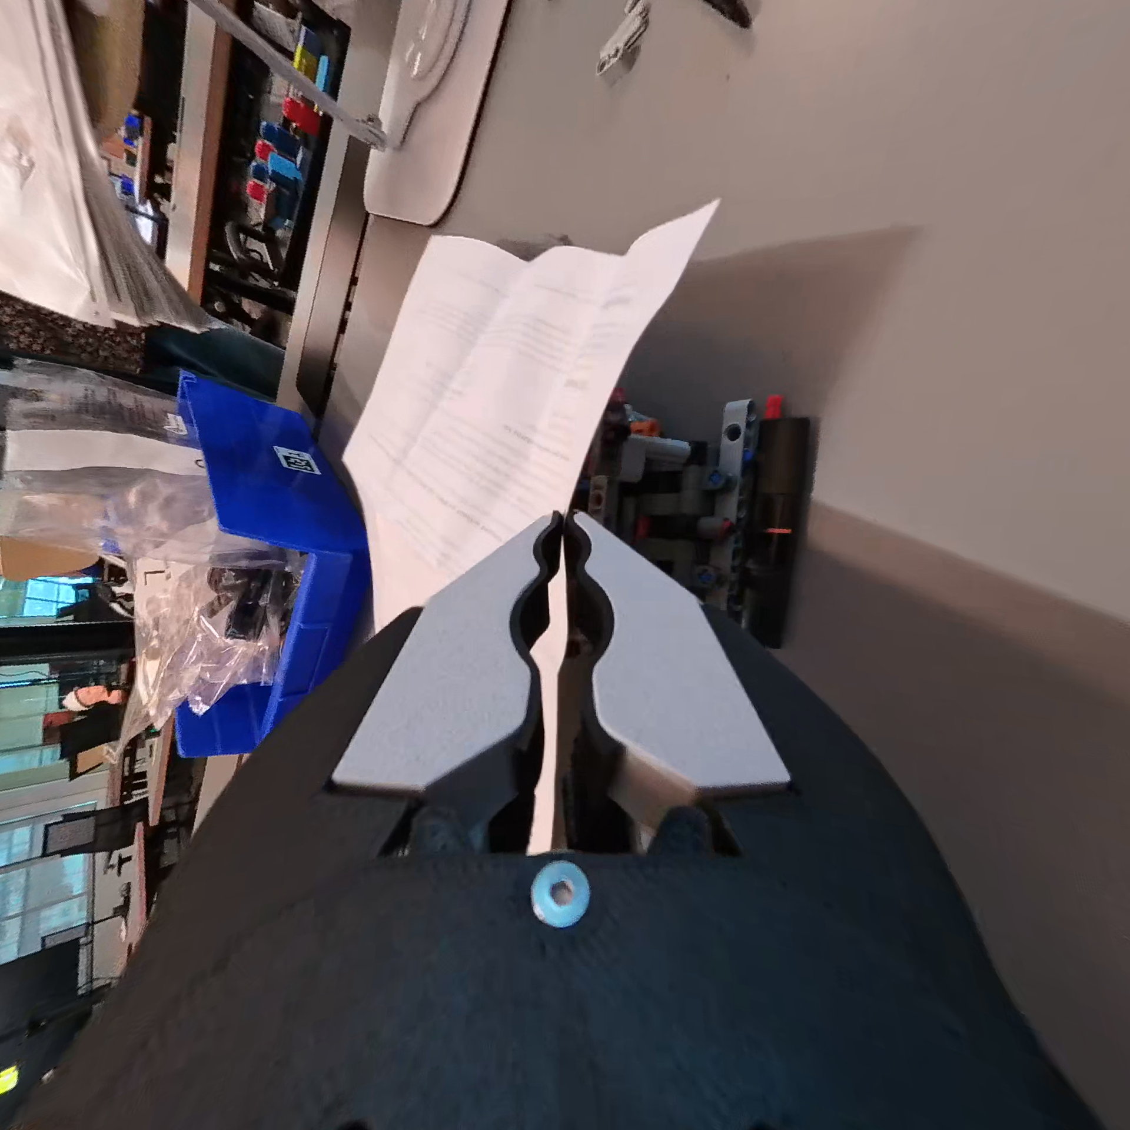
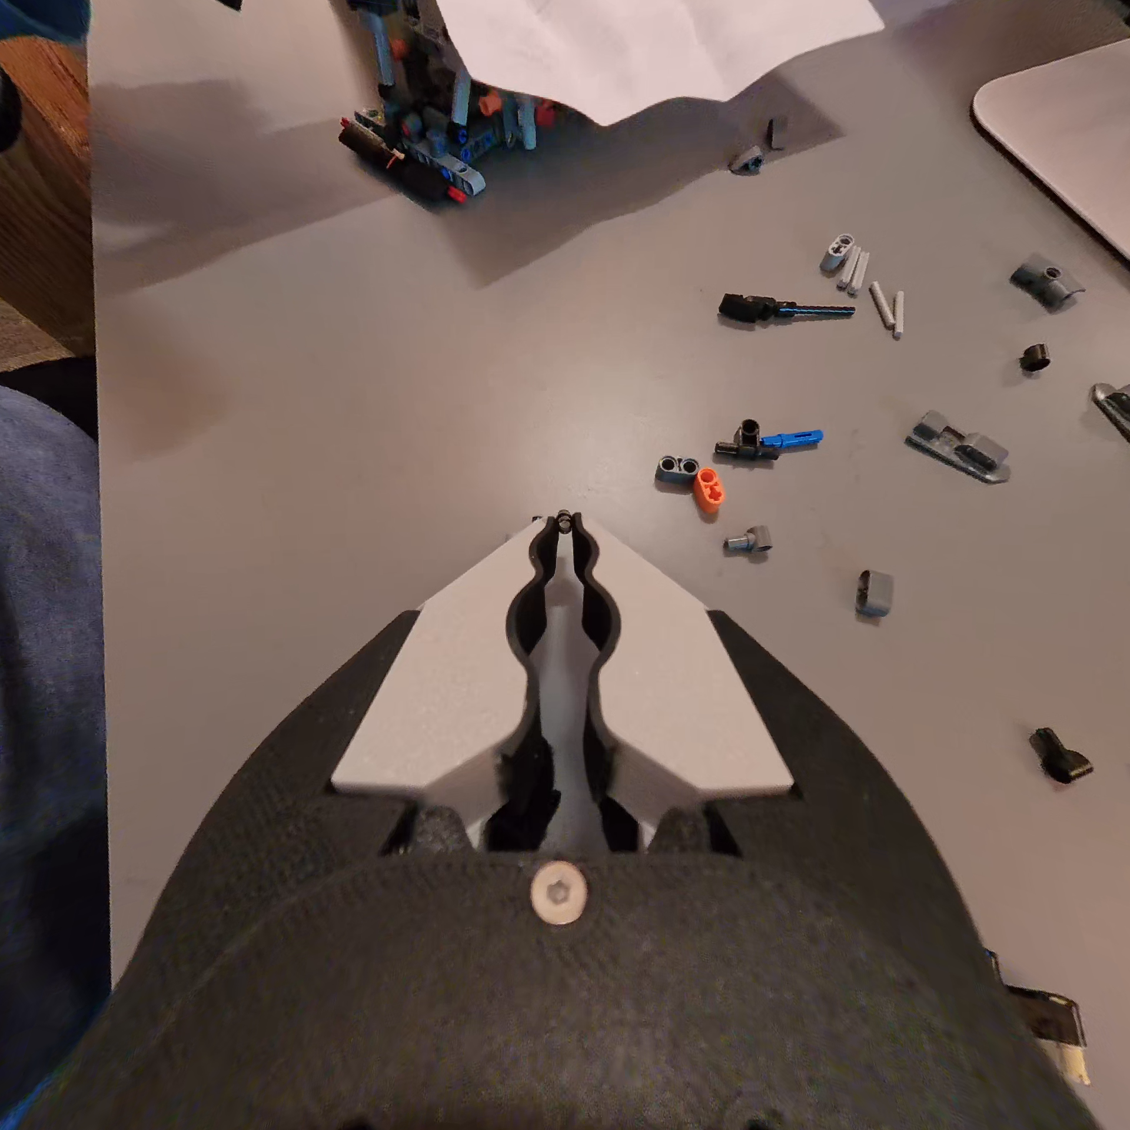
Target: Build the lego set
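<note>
My left gripper (image 1: 564,520) is shut on the edge of a white printed paper sheet (image 1: 520,367). The sheet runs down between its fingers and curls up off the grey table. The sheet also shows at the top of the right wrist view (image 2: 642,49). Behind it stands the partly built grey and black lego model (image 1: 703,489), also in the right wrist view (image 2: 428,140). My right gripper (image 2: 564,523) is shut on a small black pin (image 2: 564,520) at its fingertips, above the table.
A blue bin (image 1: 275,507) with clear plastic bags stands left of the sheet. Loose parts lie to my right: an orange connector (image 2: 709,489), a blue pin in a black connector (image 2: 770,441), a black axle piece (image 2: 782,307), and several grey pieces. A white board (image 2: 1070,134) lies at far right. One gripper's finger ends stand about 25 cm off the other's.
</note>
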The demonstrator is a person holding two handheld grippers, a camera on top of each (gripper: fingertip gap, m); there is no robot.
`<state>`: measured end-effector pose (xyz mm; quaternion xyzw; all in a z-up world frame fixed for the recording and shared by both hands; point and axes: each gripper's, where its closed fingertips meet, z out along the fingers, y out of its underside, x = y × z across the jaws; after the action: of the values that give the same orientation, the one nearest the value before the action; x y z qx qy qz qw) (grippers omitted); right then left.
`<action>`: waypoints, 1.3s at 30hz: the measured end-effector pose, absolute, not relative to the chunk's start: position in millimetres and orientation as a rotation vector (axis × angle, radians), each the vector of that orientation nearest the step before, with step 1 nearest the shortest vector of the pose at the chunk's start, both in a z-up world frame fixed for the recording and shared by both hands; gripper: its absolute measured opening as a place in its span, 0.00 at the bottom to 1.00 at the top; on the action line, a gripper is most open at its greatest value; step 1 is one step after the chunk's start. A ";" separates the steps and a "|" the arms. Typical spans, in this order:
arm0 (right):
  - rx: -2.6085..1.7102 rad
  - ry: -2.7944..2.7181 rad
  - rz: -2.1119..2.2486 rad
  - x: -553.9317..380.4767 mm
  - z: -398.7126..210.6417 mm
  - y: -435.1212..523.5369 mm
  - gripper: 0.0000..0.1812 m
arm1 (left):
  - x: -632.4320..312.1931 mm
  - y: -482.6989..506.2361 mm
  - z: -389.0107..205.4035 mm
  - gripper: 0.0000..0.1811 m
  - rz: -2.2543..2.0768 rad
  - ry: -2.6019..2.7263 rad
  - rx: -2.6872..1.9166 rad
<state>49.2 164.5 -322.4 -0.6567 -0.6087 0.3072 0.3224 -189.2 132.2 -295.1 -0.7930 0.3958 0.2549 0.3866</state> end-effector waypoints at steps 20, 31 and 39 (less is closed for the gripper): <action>-1.698 -1.604 0.875 50.0 -323.7 162.1 0.01 | -302.6 120.0 -60.8 0.00 0.384 0.336 -1.751; -1.689 -1.615 0.893 50.2 -323.1 160.0 0.01 | -371.8 104.7 -41.0 0.00 0.063 0.108 -1.758; -1.701 -1.625 0.899 50.0 -325.0 159.7 0.01 | -452.3 86.6 -97.4 0.00 -0.267 -0.018 -1.976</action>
<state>50.0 159.7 -325.0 -0.6430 -0.6142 0.3397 0.3064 -452.3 86.6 -97.4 -0.8323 -0.0076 -0.1123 0.5427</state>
